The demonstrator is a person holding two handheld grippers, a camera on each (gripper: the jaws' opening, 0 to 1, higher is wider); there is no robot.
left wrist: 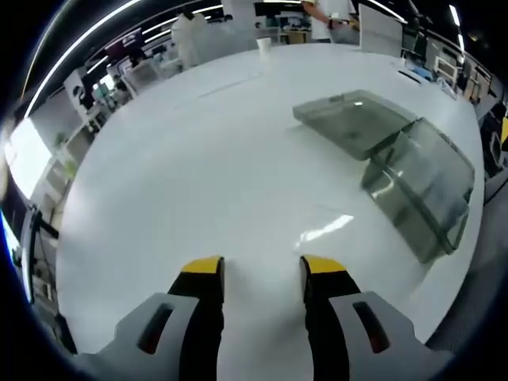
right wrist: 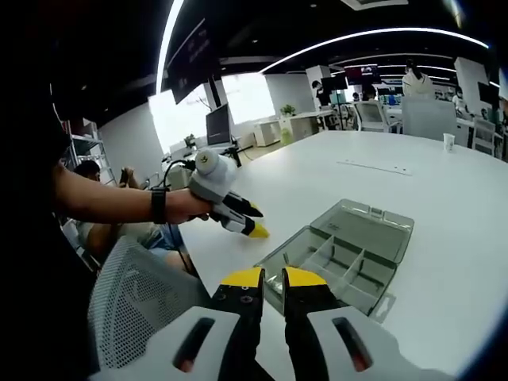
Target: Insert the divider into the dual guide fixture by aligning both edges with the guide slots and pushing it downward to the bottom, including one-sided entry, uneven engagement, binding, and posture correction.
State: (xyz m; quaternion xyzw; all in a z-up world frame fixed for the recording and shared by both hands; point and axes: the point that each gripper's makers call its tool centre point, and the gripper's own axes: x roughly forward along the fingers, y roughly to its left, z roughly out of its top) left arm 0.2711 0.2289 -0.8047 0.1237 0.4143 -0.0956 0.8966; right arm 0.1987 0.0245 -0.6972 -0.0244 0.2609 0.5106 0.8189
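Note:
A clear plastic compartment box (right wrist: 332, 268) lies open on the white table (right wrist: 444, 230), its lid (right wrist: 373, 226) folded back behind it. Thin partitions split its base into cells. In the left gripper view the same box (left wrist: 421, 186) sits at the right with its lid (left wrist: 349, 119) flat on the table. My left gripper (left wrist: 262, 274) hovers over bare table, jaws wide apart and holding nothing. It also appears in the right gripper view as the left gripper (right wrist: 255, 222), held by a hand (right wrist: 186, 205) left of the box. My right gripper (right wrist: 273, 279) points at the box's near edge, jaws a narrow gap apart, holding nothing.
A grey mesh chair back (right wrist: 135, 302) stands close at the lower left, beside the table's edge. A paper cup (right wrist: 448, 141) sits far across the table, also the cup (left wrist: 263, 44). Desks, monitors and people fill the room beyond.

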